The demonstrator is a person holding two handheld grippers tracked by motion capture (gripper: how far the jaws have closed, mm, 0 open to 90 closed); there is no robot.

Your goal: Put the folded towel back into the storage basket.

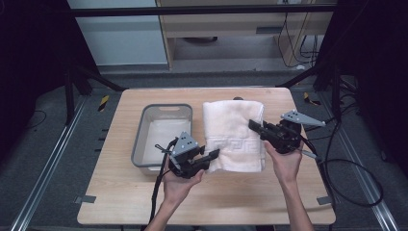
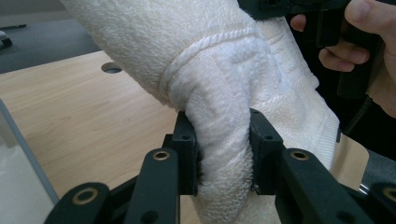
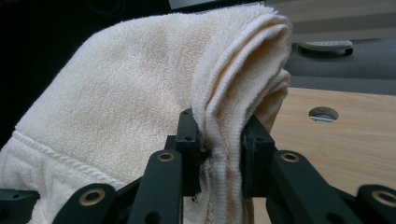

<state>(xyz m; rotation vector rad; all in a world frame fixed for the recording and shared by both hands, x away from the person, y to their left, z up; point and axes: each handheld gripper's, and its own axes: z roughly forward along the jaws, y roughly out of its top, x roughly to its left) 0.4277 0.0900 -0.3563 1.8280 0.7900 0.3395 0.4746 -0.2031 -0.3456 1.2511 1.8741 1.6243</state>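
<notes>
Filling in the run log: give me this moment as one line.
left hand-held gripper: shut on towel near-left edge | right hand-held gripper: shut on towel right edge | towel: folded, beside grey bin | table

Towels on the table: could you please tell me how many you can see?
1: a folded white towel at the table's middle, right of the grey bin, pinched by the left gripper and right gripper.

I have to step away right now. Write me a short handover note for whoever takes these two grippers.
Left gripper: shut on the near left edge of the folded white towel.
Right gripper: shut on the towel's right edge, pinching several layers.
The towel is folded, on the wooden table, just right of the grey bin, which looks empty.
Done: towel folded and gripped on both sides.
Left: probably lift it with both grippers together and set it into the bin.
</notes>
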